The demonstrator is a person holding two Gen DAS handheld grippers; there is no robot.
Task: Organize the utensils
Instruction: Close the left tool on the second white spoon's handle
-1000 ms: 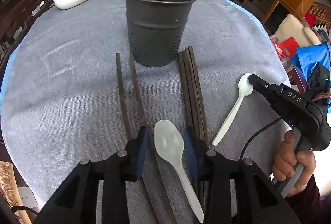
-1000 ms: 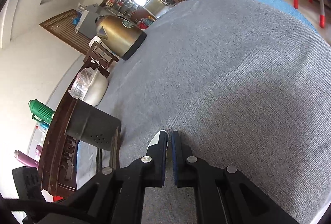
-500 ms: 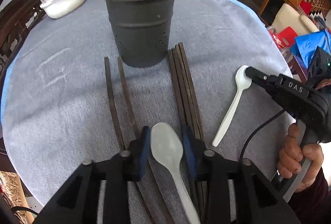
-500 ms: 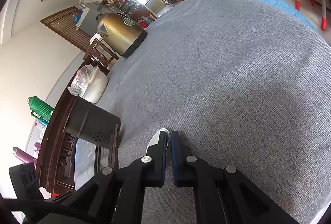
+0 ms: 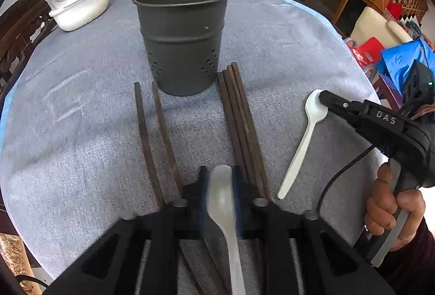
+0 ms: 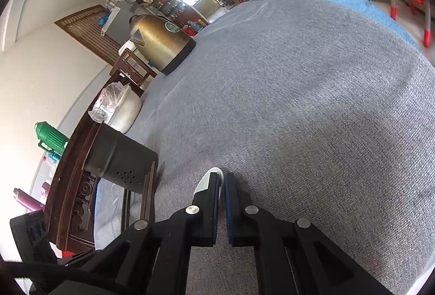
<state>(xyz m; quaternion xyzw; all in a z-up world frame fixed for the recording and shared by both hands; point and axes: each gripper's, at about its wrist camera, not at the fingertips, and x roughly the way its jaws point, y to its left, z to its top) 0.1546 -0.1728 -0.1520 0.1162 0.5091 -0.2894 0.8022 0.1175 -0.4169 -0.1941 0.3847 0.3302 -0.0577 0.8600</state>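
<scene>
A dark grey metal utensil cup (image 5: 182, 36) stands upright on the grey cloth; it also shows in the right wrist view (image 6: 117, 157). My left gripper (image 5: 220, 183) is shut on the bowl of a white plastic spoon (image 5: 221, 197), handle pointing back toward me. Two dark chopsticks (image 5: 155, 137) lie left of it and a bundle of several chopsticks (image 5: 240, 126) lies right. My right gripper (image 6: 221, 180) is nearly closed, its fingertips over the bowl of a second white spoon (image 5: 301, 142) lying on the cloth; no grip shows.
A brass kettle (image 6: 160, 43) stands behind the cup. A white bowl covered with plastic film (image 5: 78, 6) sits at the far left. The round table's edge (image 5: 361, 71) curves close on the right, with chairs and clutter beyond.
My left gripper's jaws closed onto the spoon's bowl, and it has drawn back from the cup. The right gripper stays over the other spoon's bowl.
</scene>
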